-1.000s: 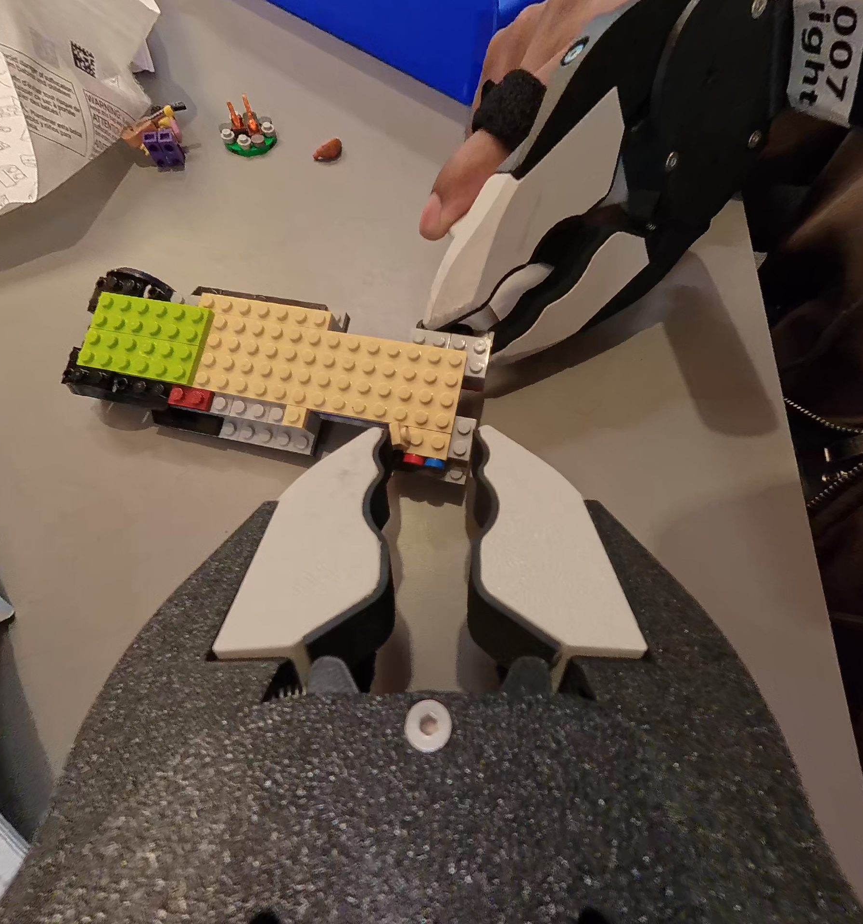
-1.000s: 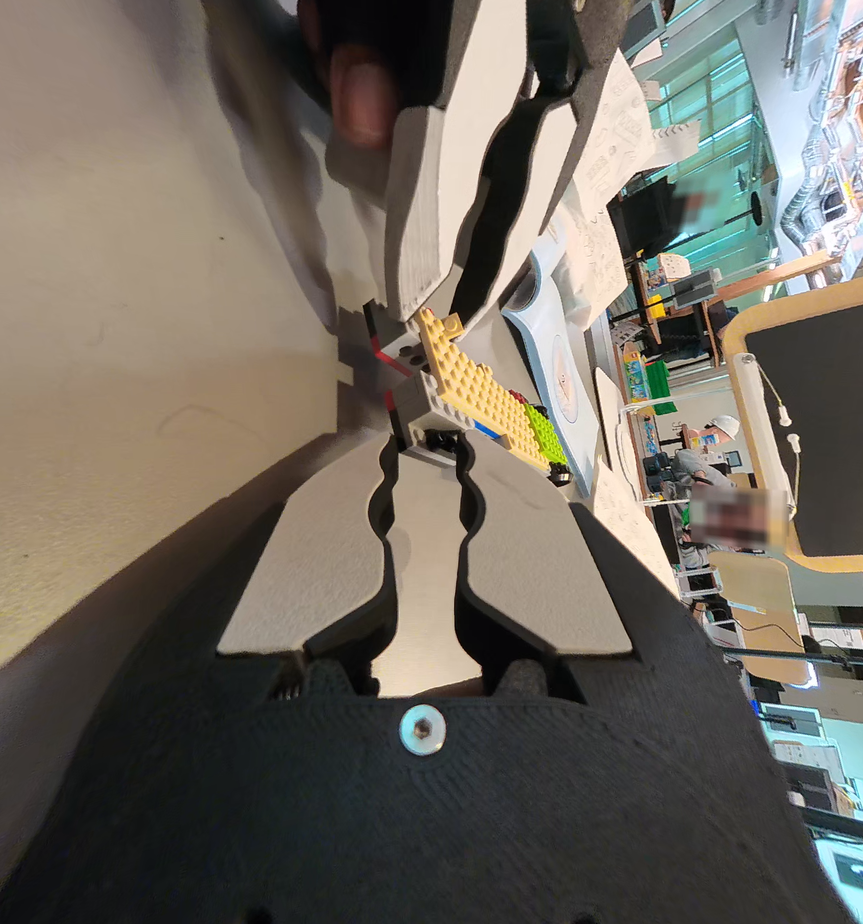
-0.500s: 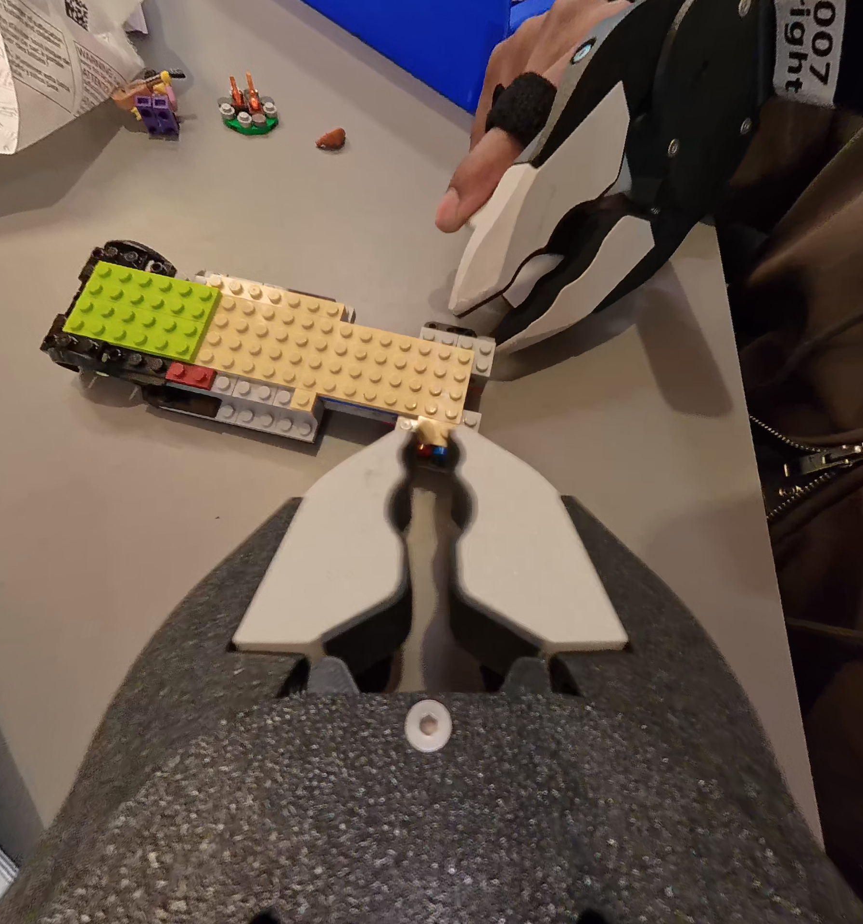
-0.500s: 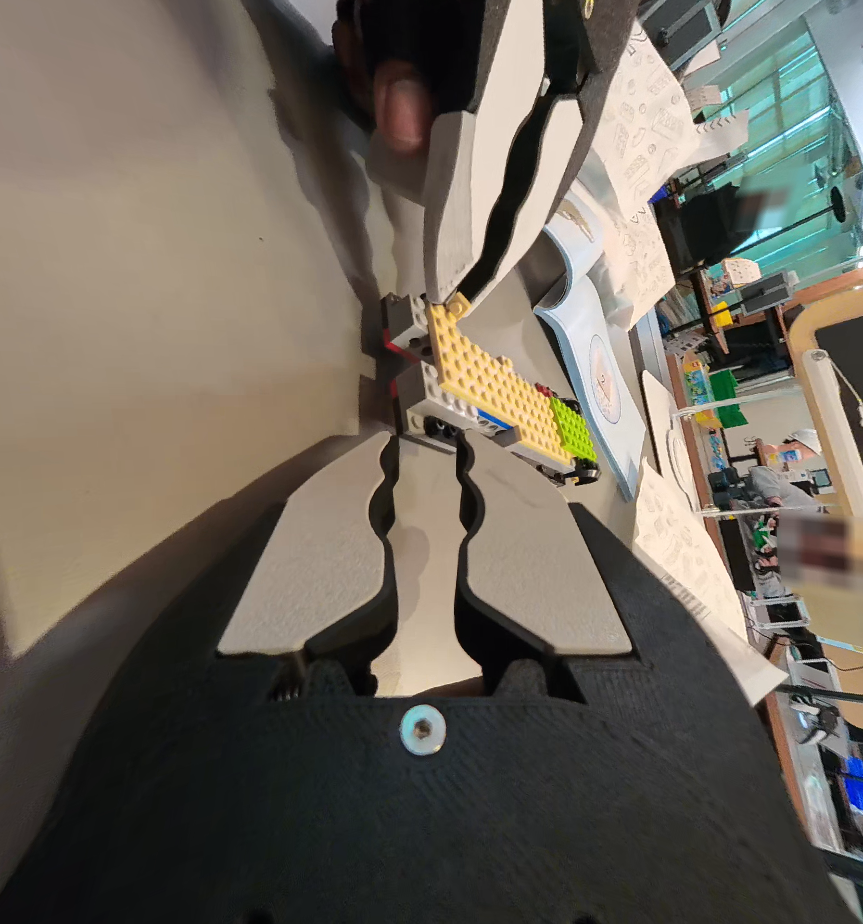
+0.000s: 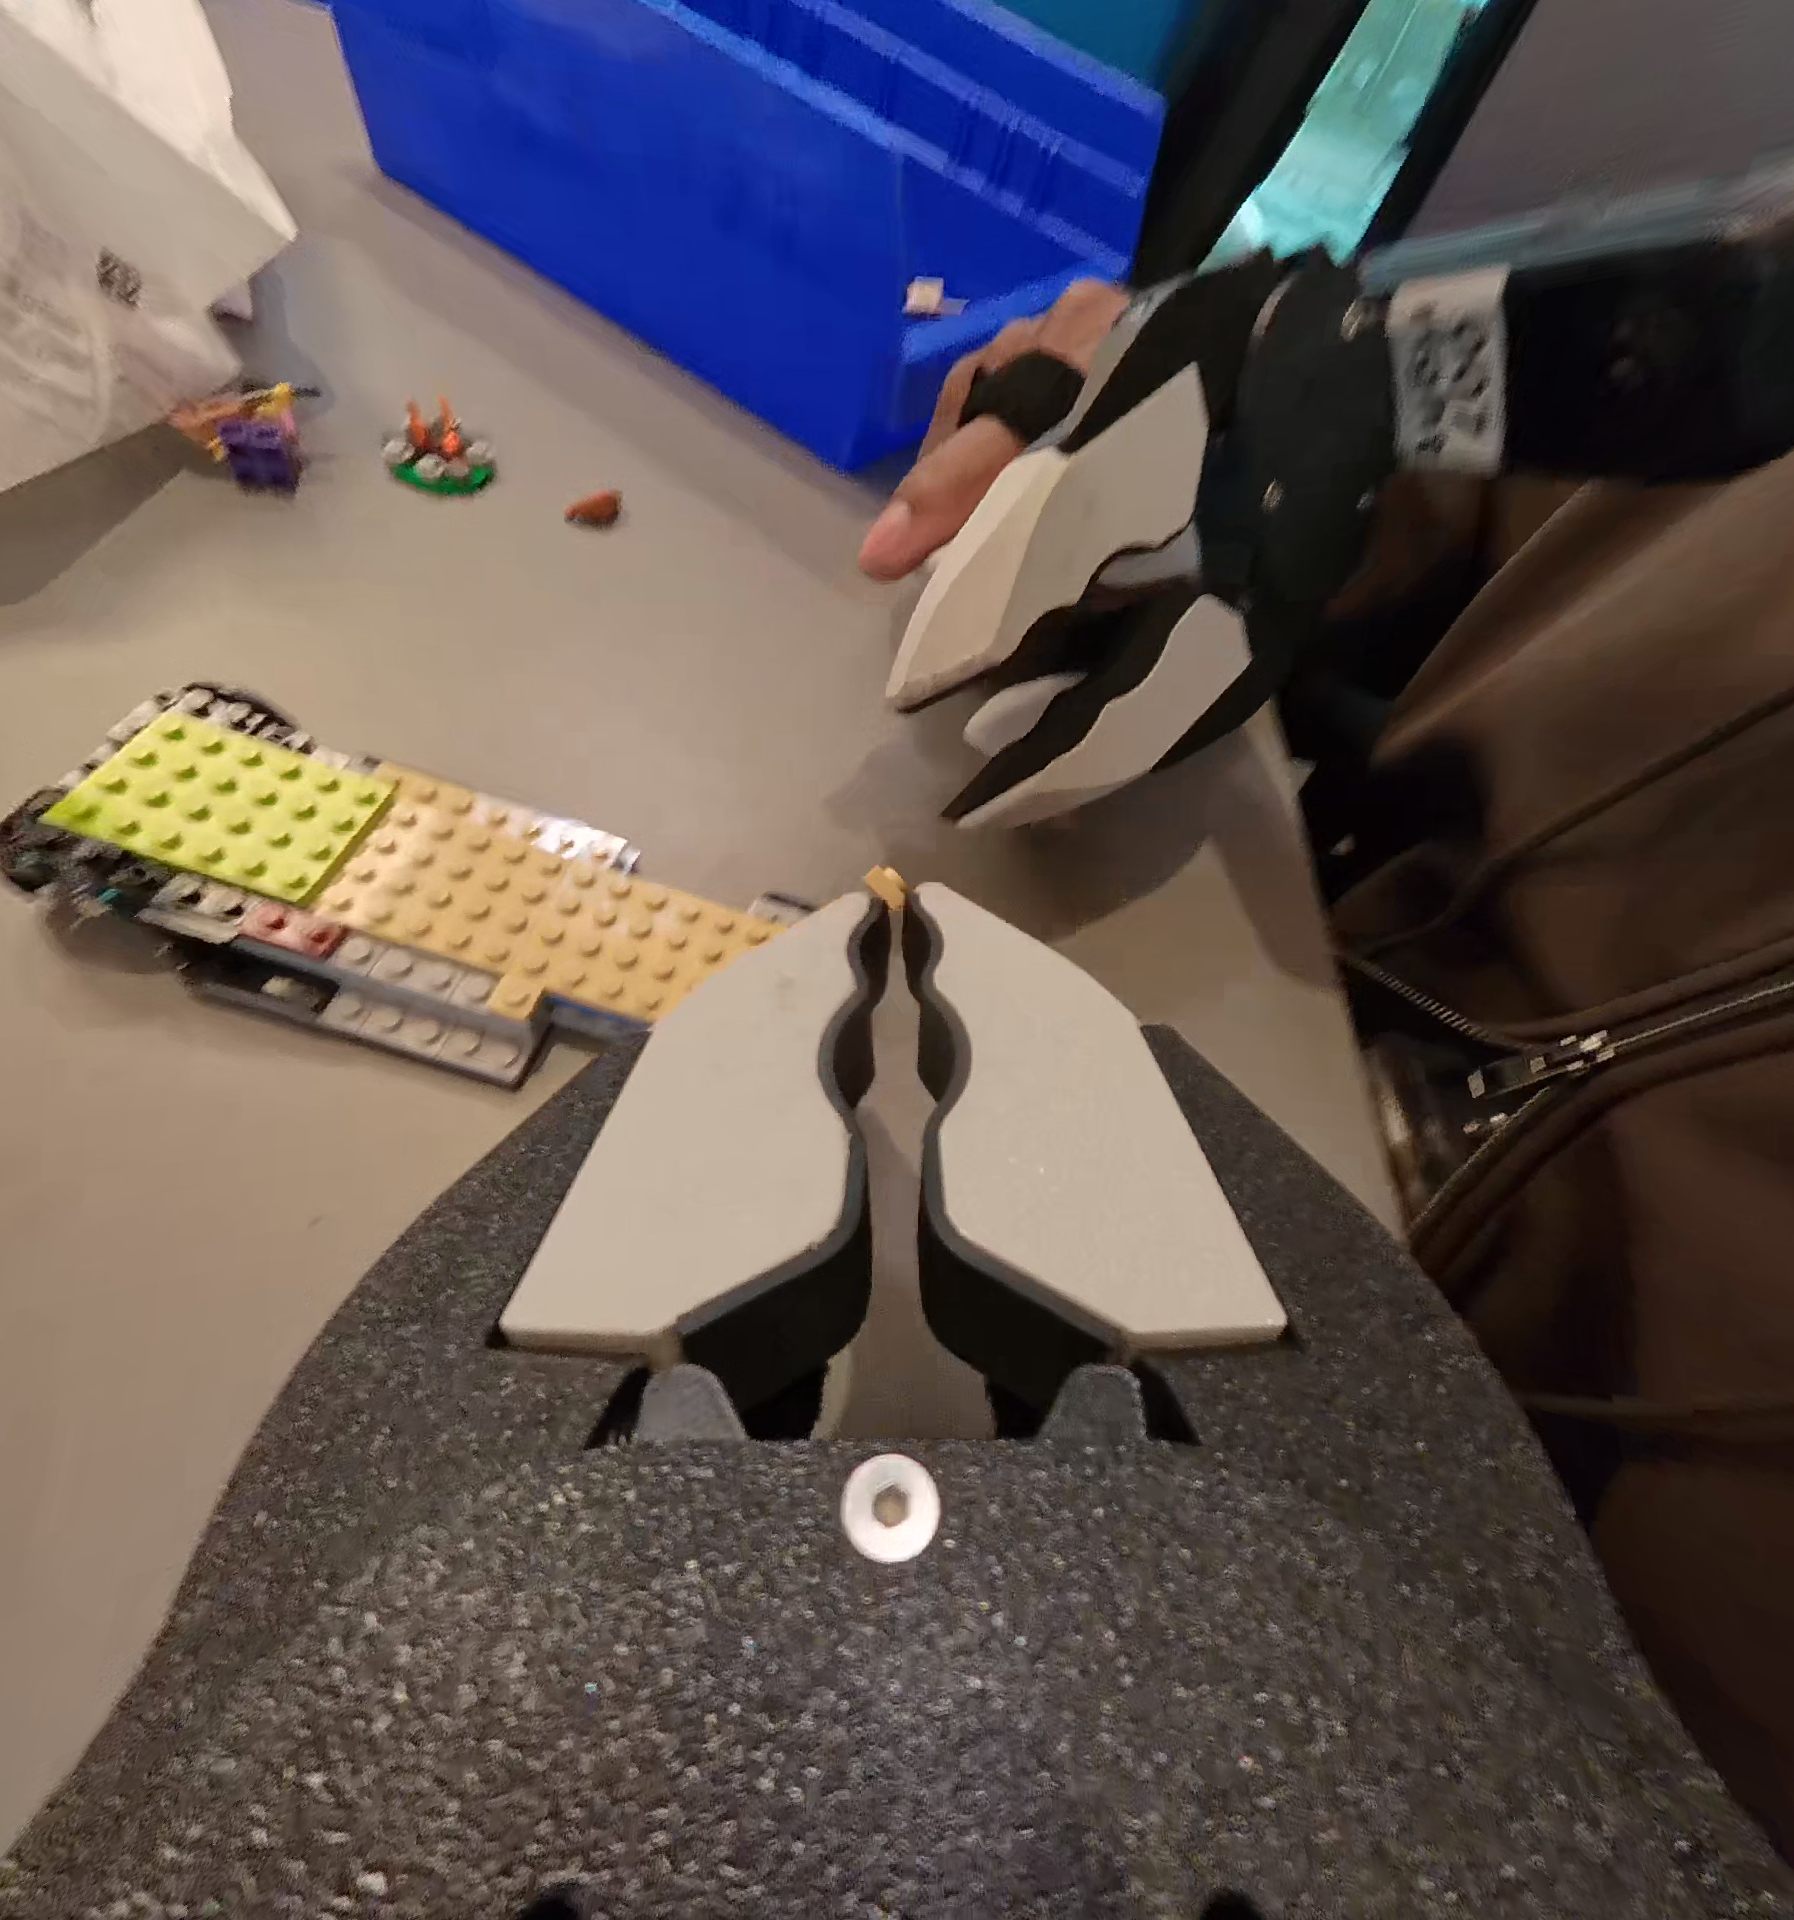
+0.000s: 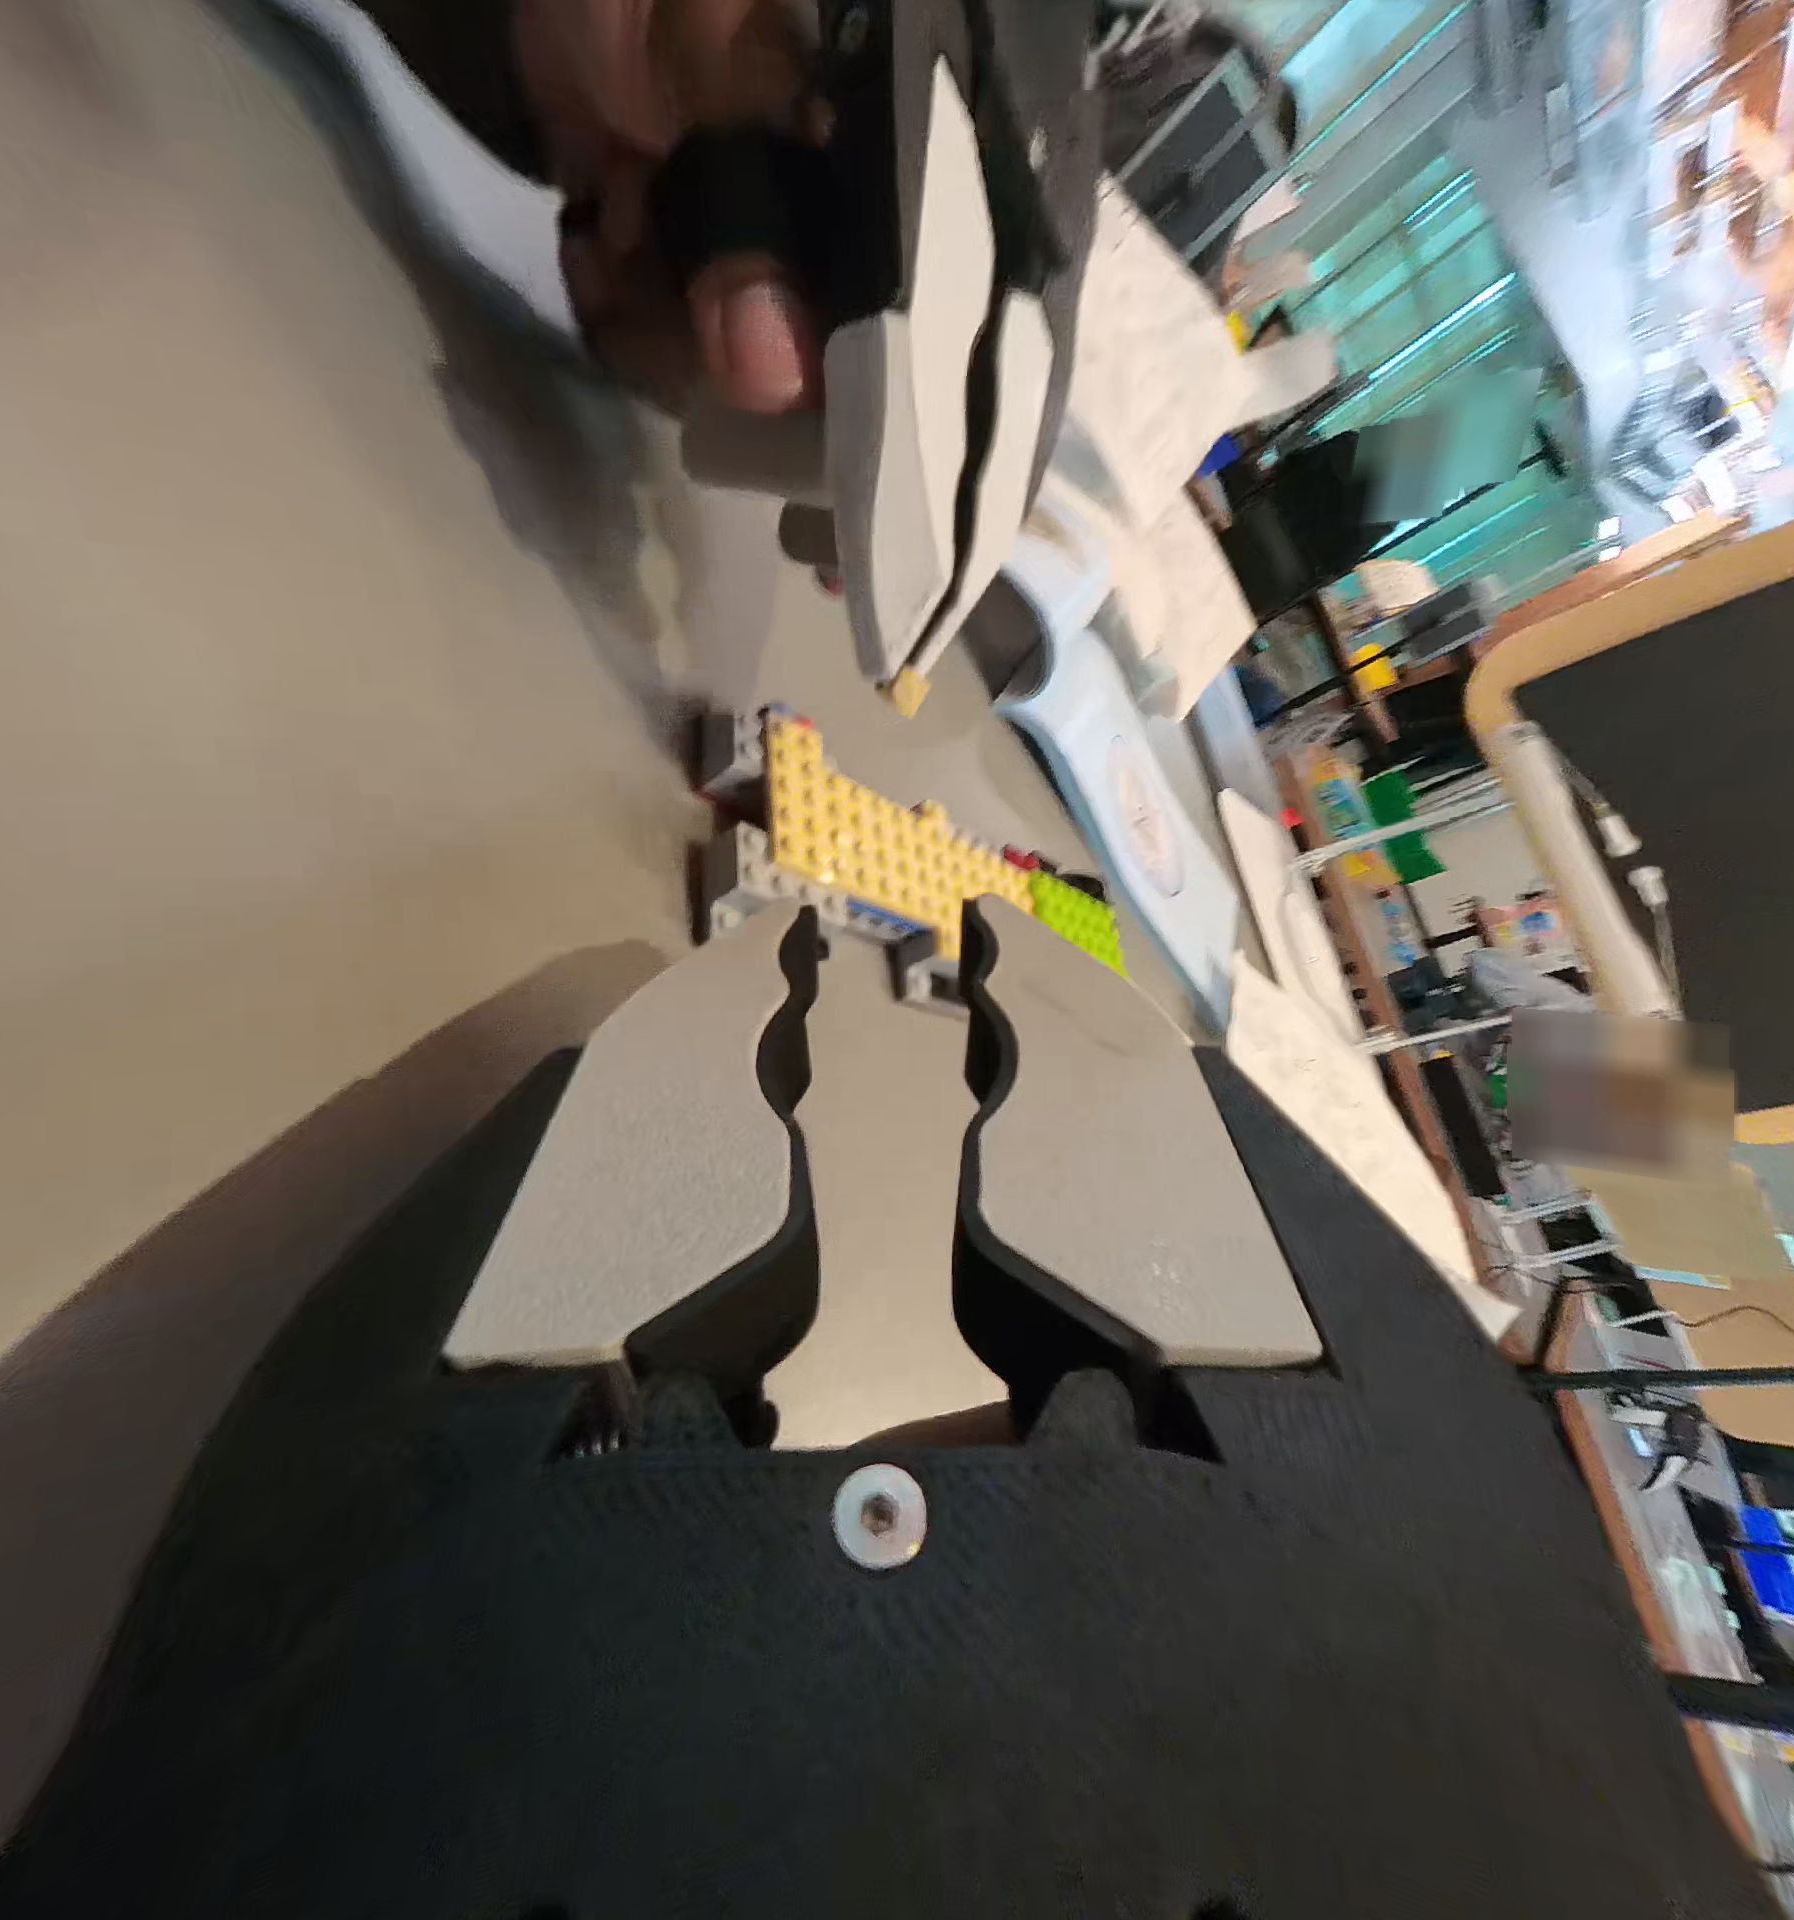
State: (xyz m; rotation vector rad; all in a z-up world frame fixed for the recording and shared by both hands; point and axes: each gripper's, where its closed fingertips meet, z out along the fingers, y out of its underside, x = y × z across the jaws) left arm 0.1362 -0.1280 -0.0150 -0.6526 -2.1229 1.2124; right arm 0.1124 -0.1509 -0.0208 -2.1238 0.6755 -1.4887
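Left claw point(image 5: 891, 902) pinched a tiny tan piece point(image 5: 885, 885); right claw point(image 6: 880, 920) stood apart, bare.
Only the right wrist view showed the piece point(image 6: 912, 688) hanging clear above the brick model point(image 6: 877, 842) on the bench point(image 5: 457, 623).

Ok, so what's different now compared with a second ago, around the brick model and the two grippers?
The left gripper closed on a small tan piece at the near end of the brick model, pulled it off and lifted it clear. The right gripper let go of the model's corner, opened and backed away. The model still lies on the grey table; the campfire piece and purple figure stayed put.
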